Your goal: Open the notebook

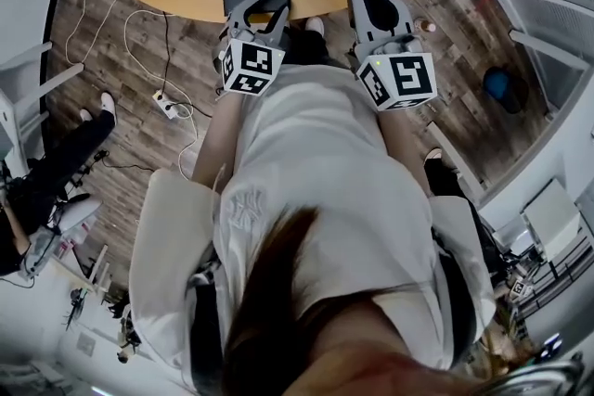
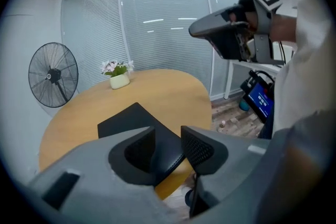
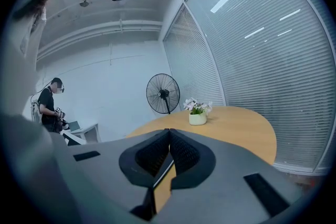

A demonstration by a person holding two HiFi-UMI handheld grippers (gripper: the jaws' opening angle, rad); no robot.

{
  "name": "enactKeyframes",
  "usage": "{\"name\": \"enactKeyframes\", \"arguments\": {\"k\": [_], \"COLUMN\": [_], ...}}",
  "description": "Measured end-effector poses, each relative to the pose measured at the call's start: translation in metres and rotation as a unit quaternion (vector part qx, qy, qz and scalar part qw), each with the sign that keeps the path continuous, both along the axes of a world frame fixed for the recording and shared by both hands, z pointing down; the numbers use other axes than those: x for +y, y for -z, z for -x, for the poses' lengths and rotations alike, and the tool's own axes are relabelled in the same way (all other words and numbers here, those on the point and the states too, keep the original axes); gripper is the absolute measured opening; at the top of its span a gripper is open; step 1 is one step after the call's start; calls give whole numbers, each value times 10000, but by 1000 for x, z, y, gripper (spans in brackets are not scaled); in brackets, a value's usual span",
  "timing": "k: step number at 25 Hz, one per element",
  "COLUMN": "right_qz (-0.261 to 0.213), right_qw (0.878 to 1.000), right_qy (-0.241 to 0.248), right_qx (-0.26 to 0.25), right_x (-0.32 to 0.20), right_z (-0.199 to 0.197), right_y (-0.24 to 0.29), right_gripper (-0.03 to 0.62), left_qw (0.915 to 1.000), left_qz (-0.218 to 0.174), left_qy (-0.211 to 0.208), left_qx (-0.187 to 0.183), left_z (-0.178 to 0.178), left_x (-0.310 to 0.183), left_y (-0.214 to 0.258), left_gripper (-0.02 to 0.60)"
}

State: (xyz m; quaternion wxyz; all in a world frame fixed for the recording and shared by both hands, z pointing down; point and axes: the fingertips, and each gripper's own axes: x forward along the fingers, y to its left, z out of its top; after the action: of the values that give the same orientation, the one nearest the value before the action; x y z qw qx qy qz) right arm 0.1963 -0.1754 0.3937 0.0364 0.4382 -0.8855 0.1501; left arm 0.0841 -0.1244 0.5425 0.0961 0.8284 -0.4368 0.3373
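standing apart with open air between them, the two dark ribbed fingers (image 2: 198, 149) of the left gripper (image 2: 168, 136) pinch nothing. through their gap i can see the near corner of the flat black closed notebook (image 2: 128, 120). it lies on the pale rounded wooden table (image 2: 157, 89), close to the edge nearest the person.

seen from above, that gripper's tips hang right over the notebook's near edge, and i can't tell whether they touch the cover. the aim looks deliberate to me: the near edge is where a cover can be caught and lifted. the spread fingers also leave room to take that edge between them.

the right gripper (image 3: 169, 134) has its fingers pressed together at the tips and holds nothing. it points roughly level, just beside the notebook near the table's rim. my guess is that it is shut and off to the side so it stays clear of the cover, perhaps ready to steady the book, though that is only my reading.

the notebook is flat and shut, so the opening hasn't begun.

further out, a small white pot of pale flowers (image 2: 119, 80) stands at the far side of the table, well apart from the book. a black standing fan (image 2: 52, 75) is beyond it by the glass wall with blinds (image 2: 157, 23). a white power strip (image 1: 167, 108) lies on the wood-plank floor (image 1: 186, 60).
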Motion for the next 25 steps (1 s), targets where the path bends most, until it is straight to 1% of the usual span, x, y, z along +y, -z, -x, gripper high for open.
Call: {"name": "enactKeyframes", "arguments": {"k": [4, 8, 13, 18, 23, 25], "right_qz": [26, 78, 143, 183, 231, 234], "right_qw": [10000, 10000, 9999, 9998, 9996, 9996], "right_qy": [-4, -24, -6, -22, -76, -73], "right_qx": [17, 20, 1, -41, -106, -112], "right_x": [1, -2, -4, -5, -8, -9], "right_z": [5, 6, 10, 11, 8, 8], "right_y": [0, -4, -7, -8, -8, -9], "right_gripper": [3, 3, 3, 3, 3, 3], "left_qw": [9981, 9959, 9911, 9871, 9862, 9855], "left_qz": [116, 230, 207, 249, 331, 393], "left_qy": [-370, -551, -919, -1198, -1256, -1310], "left_qx": [-478, -681, -945, -1033, -1029, -1008], "left_z": [-1, -4, -7, -9, -11, -14], "left_x": [6, 7, 5, 7, 8, 10], "left_y": [-18, -30, -33, -31, -32, -32], "left_gripper": [186, 195, 199, 213, 223, 241]}}
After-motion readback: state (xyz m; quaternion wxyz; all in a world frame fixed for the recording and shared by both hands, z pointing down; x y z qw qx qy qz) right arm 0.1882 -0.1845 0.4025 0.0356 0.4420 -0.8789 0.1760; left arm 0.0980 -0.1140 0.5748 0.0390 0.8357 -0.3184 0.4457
